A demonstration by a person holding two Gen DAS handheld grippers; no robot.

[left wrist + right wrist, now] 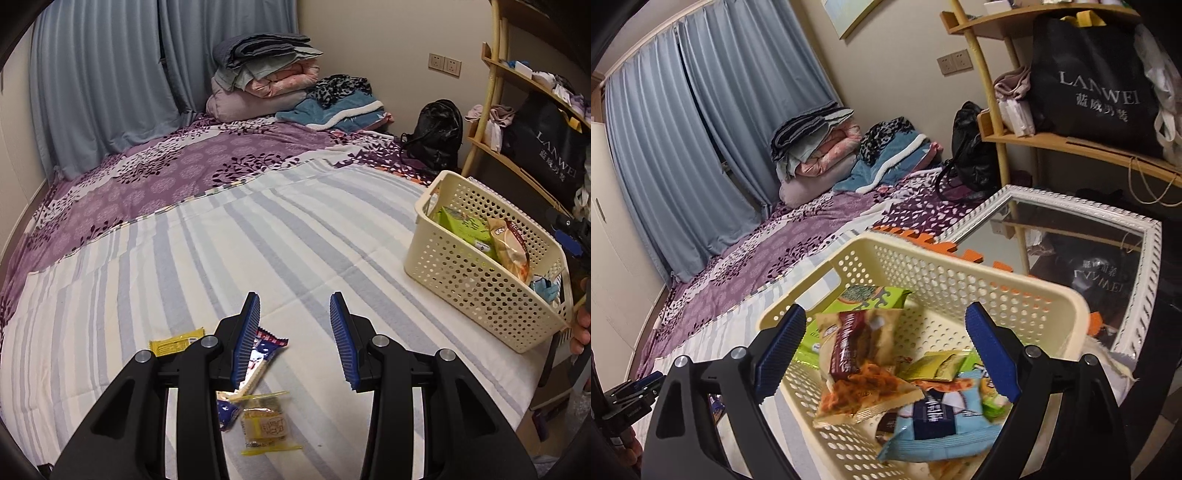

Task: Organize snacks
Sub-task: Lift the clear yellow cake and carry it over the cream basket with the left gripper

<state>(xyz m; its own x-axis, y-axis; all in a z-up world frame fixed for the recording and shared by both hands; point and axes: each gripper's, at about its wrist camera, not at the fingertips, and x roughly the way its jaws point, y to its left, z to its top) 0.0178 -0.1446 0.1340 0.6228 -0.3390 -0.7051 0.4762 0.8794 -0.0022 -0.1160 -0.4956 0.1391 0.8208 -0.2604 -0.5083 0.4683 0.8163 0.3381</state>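
The right gripper point(886, 310) hangs wide and empty over the basket point(960, 258). A pile of snacks point(864, 354) lies inside so they stay together. The left gripper point(294, 295) has a small gap and holds nothing. It hangs above a few loose snacks point(264, 424) on the bed point(221, 240), maybe to grab one.

Home bedroom: bed point(221, 206), curtains point(110, 74), folded bedding point(266, 74).

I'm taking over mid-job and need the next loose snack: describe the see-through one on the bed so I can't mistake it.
On the striped sheet, left of the cream basket, a few snacks lie beneath the left tongs. The nearest is the clear packet, a pale square biscuit showing through it. Only it has yellow sealed ends; the bar beside it is long, white, red and blue.
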